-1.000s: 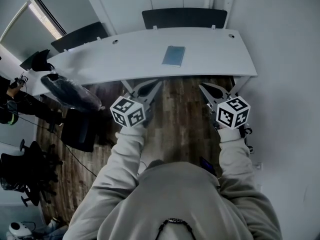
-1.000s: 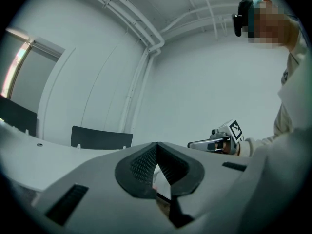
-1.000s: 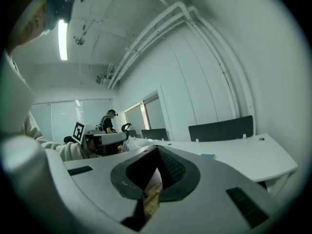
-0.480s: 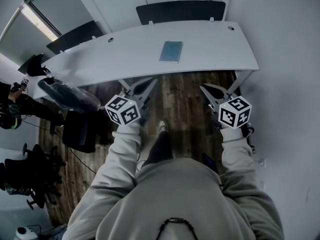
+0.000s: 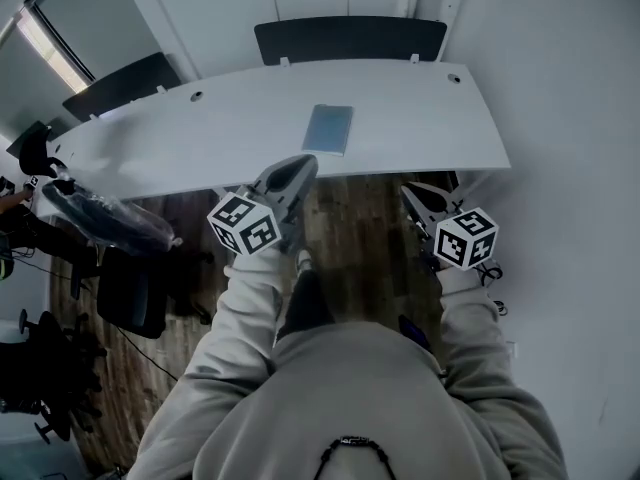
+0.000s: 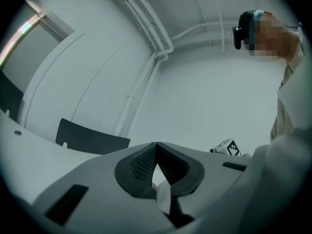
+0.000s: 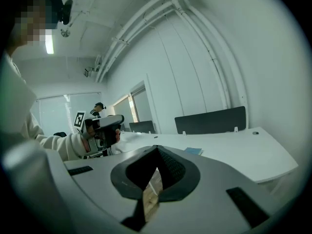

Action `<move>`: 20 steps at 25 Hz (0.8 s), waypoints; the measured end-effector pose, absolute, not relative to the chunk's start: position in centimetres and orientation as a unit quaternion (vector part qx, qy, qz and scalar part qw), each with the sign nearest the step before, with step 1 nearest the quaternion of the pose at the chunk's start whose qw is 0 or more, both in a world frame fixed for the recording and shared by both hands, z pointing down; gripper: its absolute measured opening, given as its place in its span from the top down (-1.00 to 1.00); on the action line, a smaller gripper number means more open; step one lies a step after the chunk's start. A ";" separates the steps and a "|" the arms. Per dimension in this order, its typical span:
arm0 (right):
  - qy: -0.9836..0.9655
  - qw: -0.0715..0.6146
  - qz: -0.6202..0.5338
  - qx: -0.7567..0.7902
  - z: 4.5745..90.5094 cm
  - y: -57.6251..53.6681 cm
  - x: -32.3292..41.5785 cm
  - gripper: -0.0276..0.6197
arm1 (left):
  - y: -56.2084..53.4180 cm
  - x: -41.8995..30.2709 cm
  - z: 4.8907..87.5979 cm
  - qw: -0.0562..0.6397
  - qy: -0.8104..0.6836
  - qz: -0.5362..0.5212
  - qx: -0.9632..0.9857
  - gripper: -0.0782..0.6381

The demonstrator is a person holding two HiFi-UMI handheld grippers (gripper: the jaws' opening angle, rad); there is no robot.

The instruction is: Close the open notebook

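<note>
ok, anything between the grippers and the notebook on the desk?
Nothing visible. The notebook lies alone on the white desk; only bare desktop separates it from the left gripper and right gripper, both near the desk's front edge, fingers shut and empty.

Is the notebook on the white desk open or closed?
It looks closed: the notebook lies flat as one blue-grey cover, with no white pages showing.

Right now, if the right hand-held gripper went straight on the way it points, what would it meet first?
The right hand-held gripper would probably meet the white desk first; the notebook lies slightly right of that line. Depth is unclear.
</note>
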State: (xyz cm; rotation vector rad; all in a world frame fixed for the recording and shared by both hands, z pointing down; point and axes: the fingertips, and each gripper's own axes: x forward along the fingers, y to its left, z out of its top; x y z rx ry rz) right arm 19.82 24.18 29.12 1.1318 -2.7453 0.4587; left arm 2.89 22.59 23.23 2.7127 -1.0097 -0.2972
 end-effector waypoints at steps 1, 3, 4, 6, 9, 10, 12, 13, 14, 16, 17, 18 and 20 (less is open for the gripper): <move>-0.912 0.073 0.153 0.374 29.0 22.8 19.5 0.85 | 21.3 2.3 22.8 0.114 -0.348 -0.104 0.925 0.78; -0.914 0.073 0.154 0.368 28.3 20.1 18.6 0.85 | 18.4 0.1 21.4 0.113 -0.368 -0.126 0.914 0.78; -0.915 0.073 0.156 0.365 28.1 19.0 18.2 0.85 | 17.1 -1.1 20.6 0.112 -0.379 -0.137 0.908 0.78; -0.916 0.077 0.162 0.358 28.2 16.9 17.2 0.85 | 14.9 -2.8 19.8 0.106 -0.395 -0.138 0.902 0.78; -0.917 0.076 0.175 0.350 28.5 13.7 14.7 0.85 | 12.3 -4.8 19.5 0.098 -0.403 -0.123 0.902 0.78; -0.917 0.078 0.178 0.348 28.6 12.6 14.0 0.85 | 11.5 -5.4 19.5 0.094 -0.407 -0.116 0.901 0.78; -0.916 0.082 0.183 0.346 28.8 10.7 12.7 0.85 | 9.7 -6.8 19.9 0.078 -0.422 -0.087 0.899 0.78; -0.916 0.083 0.186 0.346 28.8 9.8 12.2 0.85 | 8.6 -7.6 20.2 0.072 -0.428 -0.073 0.898 0.78; -0.916 0.082 0.188 0.345 28.7 8.8 11.6 0.85 | 7.5 -8.3 20.4 0.070 -0.430 -0.065 0.898 0.78; -0.918 0.079 0.192 0.337 28.6 7.0 10.7 0.85 | 5.2 -9.2 20.8 0.072 -0.423 -0.057 0.902 0.78; -0.920 0.077 0.195 0.331 28.5 6.2 10.2 0.85 | 4.2 -9.4 21.3 0.072 -0.418 -0.049 0.905 0.78; -0.921 0.075 0.199 0.327 28.6 5.3 9.8 0.85 | 3.1 -9.6 21.9 0.071 -0.412 -0.037 0.907 0.78; -0.916 0.071 0.211 0.333 28.8 2.9 9.3 0.85 | 0.5 -10.4 23.4 0.076 -0.405 -0.015 0.911 0.78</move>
